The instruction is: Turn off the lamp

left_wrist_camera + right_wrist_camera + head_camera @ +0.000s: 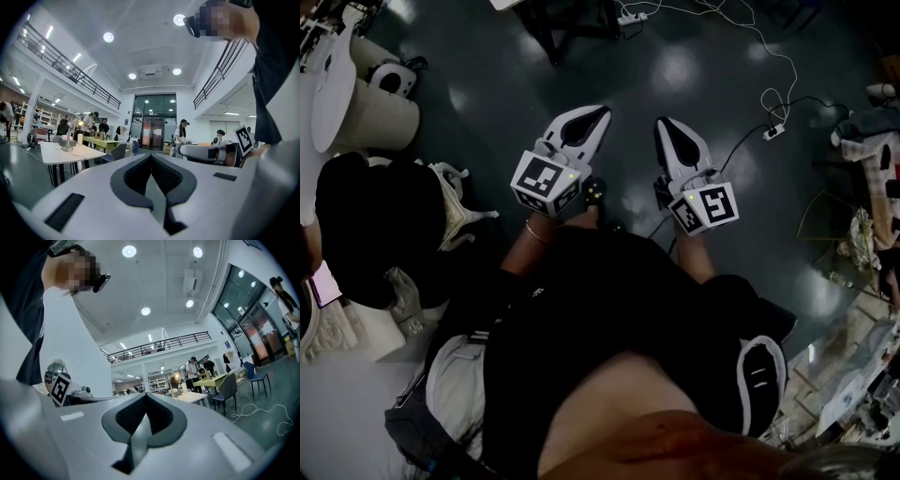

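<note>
Far off in the left gripper view, a desk lamp (69,140) stands on a white table (79,153), and its head glows beside a person. The right gripper view shows the same lit lamp (175,377) on that table (190,397), also far away. In the head view both grippers are held side by side over the dark floor, pointing forward. My left gripper (602,112) is shut with nothing between its pads (140,176). The right gripper (662,124) is also shut and empty, its pads (133,420) pressed together.
White cables and a power strip (773,131) run across the floor ahead on the right. A round white table (333,89) and a chair draped with a black garment (375,225) stand at the left. Several people, chairs (228,386) and a yellow-green table (101,142) fill the far hall.
</note>
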`<act>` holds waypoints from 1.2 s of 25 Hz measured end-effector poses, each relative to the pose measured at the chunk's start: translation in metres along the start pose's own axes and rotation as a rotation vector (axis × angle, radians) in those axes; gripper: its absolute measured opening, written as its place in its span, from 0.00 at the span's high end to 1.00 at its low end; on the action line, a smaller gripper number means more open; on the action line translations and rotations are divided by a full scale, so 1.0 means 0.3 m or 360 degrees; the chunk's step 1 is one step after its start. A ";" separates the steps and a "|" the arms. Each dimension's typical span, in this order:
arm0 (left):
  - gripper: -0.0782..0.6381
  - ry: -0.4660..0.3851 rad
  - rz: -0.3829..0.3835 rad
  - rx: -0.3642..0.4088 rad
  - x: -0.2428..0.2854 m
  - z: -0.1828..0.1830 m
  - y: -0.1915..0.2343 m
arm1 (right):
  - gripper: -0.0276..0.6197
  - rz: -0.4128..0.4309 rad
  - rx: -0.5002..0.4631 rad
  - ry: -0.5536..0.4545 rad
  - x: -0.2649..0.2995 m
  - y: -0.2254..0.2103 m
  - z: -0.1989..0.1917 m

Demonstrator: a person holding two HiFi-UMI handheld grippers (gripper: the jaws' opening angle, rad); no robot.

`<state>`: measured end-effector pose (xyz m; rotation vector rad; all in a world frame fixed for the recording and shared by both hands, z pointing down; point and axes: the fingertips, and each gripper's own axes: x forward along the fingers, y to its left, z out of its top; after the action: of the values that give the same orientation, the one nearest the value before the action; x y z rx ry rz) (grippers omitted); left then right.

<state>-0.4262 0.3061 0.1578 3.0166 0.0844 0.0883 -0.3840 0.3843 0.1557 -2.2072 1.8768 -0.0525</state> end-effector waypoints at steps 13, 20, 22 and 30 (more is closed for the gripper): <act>0.88 -0.0036 -0.0068 -0.0001 0.134 0.046 0.200 | 0.96 -0.0052 -0.0018 -0.0009 0.221 -0.089 0.011; 0.88 -0.0057 -0.0095 -0.0016 0.163 0.070 0.296 | 0.96 -0.0063 -0.0035 0.0015 0.324 -0.099 0.002; 0.88 -0.0059 -0.0103 -0.0015 0.162 0.068 0.324 | 0.96 -0.0068 -0.0045 0.0017 0.350 -0.092 -0.001; 0.88 -0.0073 -0.0149 -0.0039 0.168 0.066 0.396 | 0.96 -0.0089 -0.0059 0.0024 0.425 -0.080 -0.027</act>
<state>-0.3686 0.1890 0.1557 2.9827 0.2178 0.0114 -0.3403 0.2620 0.1521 -2.2899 1.8378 -0.0448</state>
